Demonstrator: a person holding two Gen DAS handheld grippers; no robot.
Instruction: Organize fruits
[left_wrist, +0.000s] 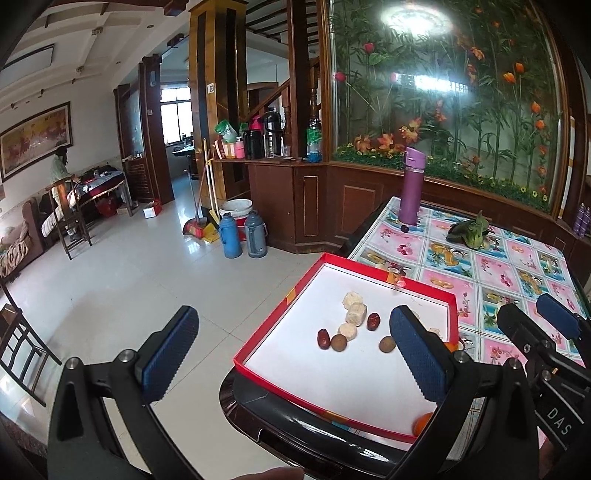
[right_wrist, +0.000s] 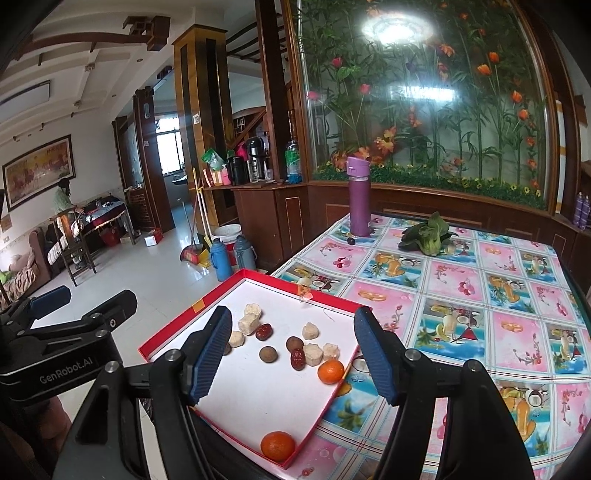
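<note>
While red tray (right_wrist: 207, 306) overhangs table edge, both claws spread, empty.

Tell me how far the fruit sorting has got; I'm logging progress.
Done: two oranges, red dates, brown round fruits and pale chunks lie in the red tray. In hand: nothing; left claw and right claw are open. Left: a small dark fruit beside the purple bottle.

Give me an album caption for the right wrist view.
Open tongs hover over a red tray of tangerines, red dates and pale snack pieces.
</note>
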